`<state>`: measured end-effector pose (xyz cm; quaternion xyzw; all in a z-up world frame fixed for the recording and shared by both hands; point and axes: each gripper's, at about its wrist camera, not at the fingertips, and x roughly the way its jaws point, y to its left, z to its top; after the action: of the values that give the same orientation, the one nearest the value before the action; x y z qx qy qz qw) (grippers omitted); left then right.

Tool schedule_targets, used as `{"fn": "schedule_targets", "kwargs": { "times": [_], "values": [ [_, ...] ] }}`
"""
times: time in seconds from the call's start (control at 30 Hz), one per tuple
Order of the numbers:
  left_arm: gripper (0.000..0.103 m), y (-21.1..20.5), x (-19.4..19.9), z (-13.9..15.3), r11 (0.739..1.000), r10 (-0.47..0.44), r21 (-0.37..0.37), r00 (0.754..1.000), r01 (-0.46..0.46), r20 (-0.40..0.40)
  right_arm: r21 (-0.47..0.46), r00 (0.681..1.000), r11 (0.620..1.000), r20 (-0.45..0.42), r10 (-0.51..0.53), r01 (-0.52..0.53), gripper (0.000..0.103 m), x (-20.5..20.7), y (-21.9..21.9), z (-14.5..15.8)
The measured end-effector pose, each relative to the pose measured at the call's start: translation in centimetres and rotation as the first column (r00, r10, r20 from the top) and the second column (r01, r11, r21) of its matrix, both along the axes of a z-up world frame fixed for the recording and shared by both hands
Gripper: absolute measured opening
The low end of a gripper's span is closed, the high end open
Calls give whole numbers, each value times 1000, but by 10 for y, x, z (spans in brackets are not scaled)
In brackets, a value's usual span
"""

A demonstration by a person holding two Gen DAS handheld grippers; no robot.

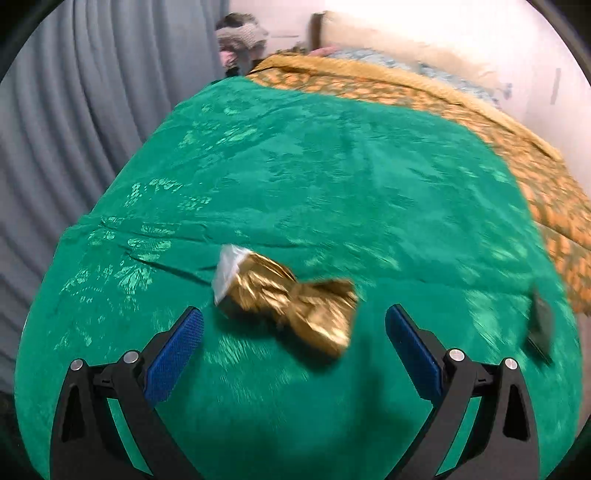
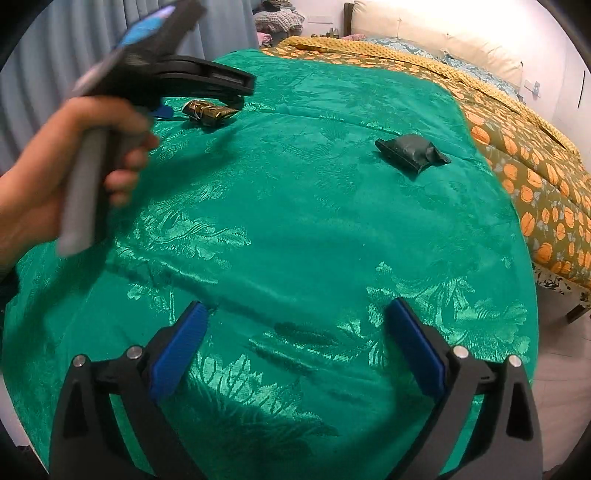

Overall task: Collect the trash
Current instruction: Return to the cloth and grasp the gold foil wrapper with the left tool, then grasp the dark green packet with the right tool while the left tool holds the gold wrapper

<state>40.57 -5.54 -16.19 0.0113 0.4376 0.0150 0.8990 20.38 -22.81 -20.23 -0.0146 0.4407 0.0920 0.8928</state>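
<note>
A crumpled gold foil wrapper (image 1: 291, 295) with a clear plastic end lies on the green bedspread (image 1: 332, 177). My left gripper (image 1: 294, 325) is open, its blue pads either side of the wrapper and just short of it. In the right wrist view the wrapper (image 2: 208, 110) lies far left, under the left gripper (image 2: 199, 110), which a hand holds. A dark crumpled packet (image 2: 412, 151) lies on the spread at right; it also shows blurred in the left wrist view (image 1: 541, 325). My right gripper (image 2: 295, 314) is open and empty above the near part of the green spread (image 2: 295, 229).
An orange-patterned blanket (image 2: 535, 177) covers the bed's right side, with pillows (image 2: 424, 37) at the headboard. Grey curtains (image 1: 74, 110) hang on the left. A pile of clothes (image 2: 279, 18) sits at the back. Floor (image 2: 561, 387) shows past the bed's right edge.
</note>
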Motion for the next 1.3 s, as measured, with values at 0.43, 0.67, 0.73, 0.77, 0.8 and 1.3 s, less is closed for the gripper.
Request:
{"fn": "schedule_targets", "kwargs": {
  "times": [0.43,0.67,0.73,0.77,0.8,1.3],
  "values": [
    [97,87,-46,-4,997,-25,65,999,28,-40,2,1000,1000,1,1,-1,96,0,0,0],
    [97,70,-22,8,992,-72,-107,997,74,15,-1,1000,1000,2,0,0,96,0,1,0],
    [97,59,-4,3,994,-30,-103,1000,30,3,0,1000,1000,1,0,0,96,0,1,0],
    [97,54,4,0,995,-12,-98,1000,12,-4,0,1000,1000,1,0,0,96,0,1,0],
    [95,51,11,-4,996,7,-91,1000,-8,-12,0,1000,1000,1,0,0,96,0,1,0],
    [34,76,-58,19,984,-164,-75,986,161,-39,1,1000,1000,2,0,0,96,0,1,0]
  ]
}}
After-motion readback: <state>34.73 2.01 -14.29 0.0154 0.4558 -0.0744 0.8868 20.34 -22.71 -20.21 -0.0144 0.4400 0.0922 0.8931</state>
